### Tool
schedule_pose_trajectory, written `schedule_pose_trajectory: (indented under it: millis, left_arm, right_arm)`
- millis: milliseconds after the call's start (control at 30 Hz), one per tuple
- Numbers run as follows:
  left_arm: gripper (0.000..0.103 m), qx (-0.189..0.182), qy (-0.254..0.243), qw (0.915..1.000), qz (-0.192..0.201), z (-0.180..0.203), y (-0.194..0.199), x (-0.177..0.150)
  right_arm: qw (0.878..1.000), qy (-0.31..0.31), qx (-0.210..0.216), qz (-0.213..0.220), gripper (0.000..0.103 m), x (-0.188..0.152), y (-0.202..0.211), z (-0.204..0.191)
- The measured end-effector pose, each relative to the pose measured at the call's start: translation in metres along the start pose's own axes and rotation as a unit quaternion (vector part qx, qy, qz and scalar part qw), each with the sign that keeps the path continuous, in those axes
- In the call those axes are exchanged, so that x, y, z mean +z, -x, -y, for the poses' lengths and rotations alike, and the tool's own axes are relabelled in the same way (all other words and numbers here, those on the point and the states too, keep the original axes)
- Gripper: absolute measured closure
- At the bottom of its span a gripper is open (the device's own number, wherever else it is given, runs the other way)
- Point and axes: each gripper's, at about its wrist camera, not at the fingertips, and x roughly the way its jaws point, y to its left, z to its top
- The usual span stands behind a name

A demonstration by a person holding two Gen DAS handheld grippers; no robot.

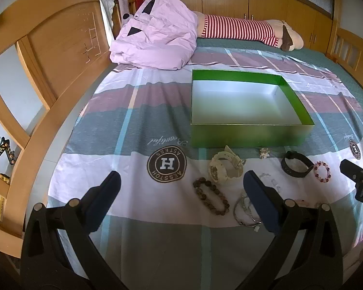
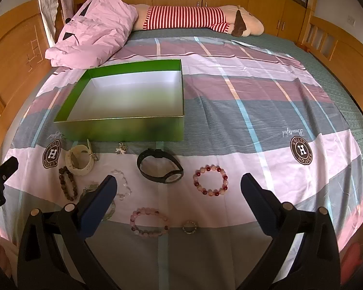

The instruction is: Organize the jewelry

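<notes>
An open green box with a white inside stands on the bed. In front of it lie a cream watch, a brown bead bracelet, a black watch, a red and pink bead bracelet, a pale pink bead bracelet, a small ring, a clear bead bracelet and a silver bangle. My left gripper is open above the sheet left of the jewelry. My right gripper is open over the bracelets.
A pink quilt lies behind the box. A striped plush toy lies along the far side. A wooden headboard stands at the left. A small charm lies by the box front.
</notes>
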Motion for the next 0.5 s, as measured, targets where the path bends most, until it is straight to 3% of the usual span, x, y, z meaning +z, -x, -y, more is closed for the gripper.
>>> schedule_pose_trajectory:
  millis: [500]
  left_arm:
    - [0.002,-0.022,0.022,0.9994,-0.013,-0.0094,-0.0026,0.002]
  right_arm:
    - [1.0,0.006,-0.008,-0.003,0.001,-0.0006,-0.0014,-0.0016]
